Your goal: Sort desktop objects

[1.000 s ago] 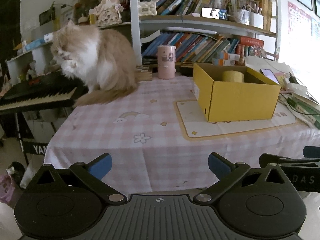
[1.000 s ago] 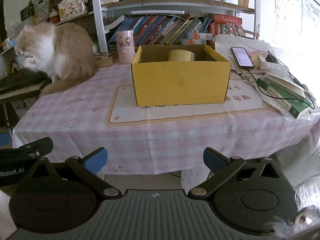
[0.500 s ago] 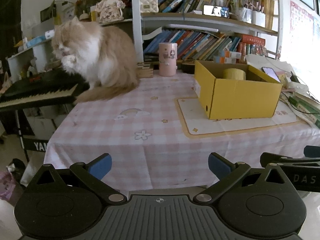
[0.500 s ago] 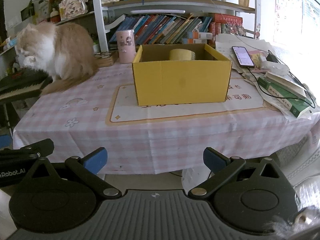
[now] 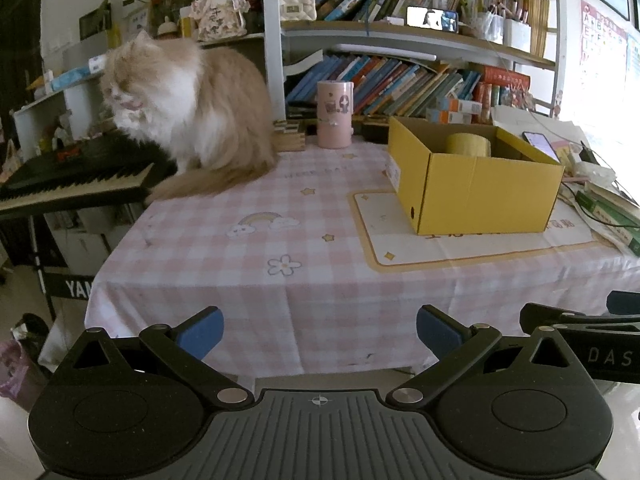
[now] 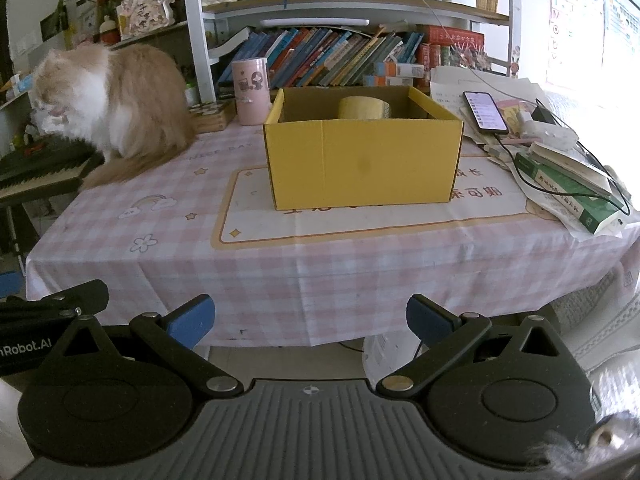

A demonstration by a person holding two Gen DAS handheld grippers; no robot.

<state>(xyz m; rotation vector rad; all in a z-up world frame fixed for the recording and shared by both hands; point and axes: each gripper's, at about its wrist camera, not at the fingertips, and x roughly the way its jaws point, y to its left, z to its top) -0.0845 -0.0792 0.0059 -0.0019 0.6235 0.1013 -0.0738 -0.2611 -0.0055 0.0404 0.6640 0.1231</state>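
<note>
A yellow cardboard box (image 5: 480, 188) (image 6: 364, 160) stands open on a cream mat on the pink checked tablecloth, with a roll of tan tape (image 5: 468, 145) (image 6: 363, 107) inside it. A pink cylindrical holder (image 5: 335, 114) (image 6: 251, 91) stands at the back of the table. My left gripper (image 5: 319, 330) is open and empty, held off the table's near edge. My right gripper (image 6: 308, 318) is open and empty too, in front of the box and short of the table edge.
A fluffy cream cat (image 5: 188, 120) (image 6: 116, 108) sits at the table's back left, beside a black keyboard (image 5: 76, 184). A phone (image 6: 485, 112), cables and stacked books (image 6: 572, 192) crowd the right side. Bookshelves (image 6: 340, 56) rise behind.
Both grippers have drifted slightly back from the table, still open. The cat has lifted and turned its head, tongue out.
</note>
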